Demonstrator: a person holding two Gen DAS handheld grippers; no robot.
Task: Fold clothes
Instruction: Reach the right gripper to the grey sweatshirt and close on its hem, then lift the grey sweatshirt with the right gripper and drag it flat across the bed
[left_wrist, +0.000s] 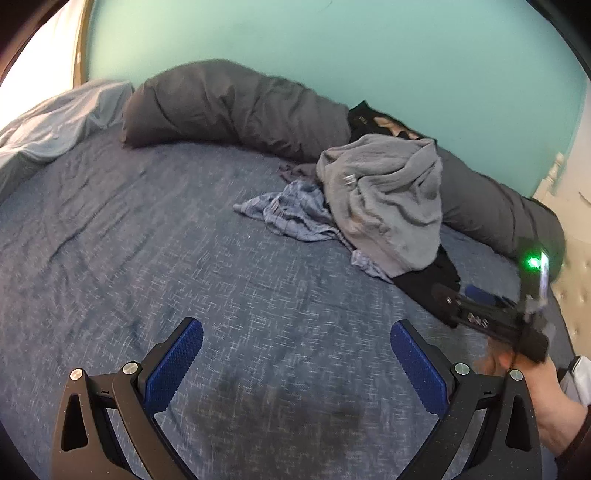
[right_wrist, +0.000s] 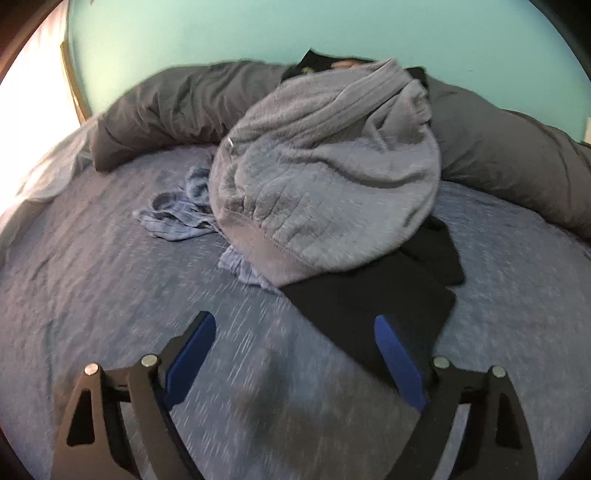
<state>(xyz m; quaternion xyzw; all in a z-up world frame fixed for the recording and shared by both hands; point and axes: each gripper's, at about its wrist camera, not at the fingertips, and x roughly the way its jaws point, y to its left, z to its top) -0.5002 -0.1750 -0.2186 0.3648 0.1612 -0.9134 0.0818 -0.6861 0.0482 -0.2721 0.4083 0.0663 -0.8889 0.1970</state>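
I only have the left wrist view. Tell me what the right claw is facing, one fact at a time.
Observer: The right claw is open and holds nothing; in your view it is only a blurred shape at the edge.
Operator: Say what lies nearest its fingers.
Observer: A black garment; its near edge lies flat on the bedspread and reaches past the right finger.
Operator: Now the grey top.
Observer: The grey sweatshirt lies over the far part of the black garment, hem band toward the claw.
Operator: And the blue striped piece.
Observer: The blue striped cloth pokes out from under the sweatshirt's left side.
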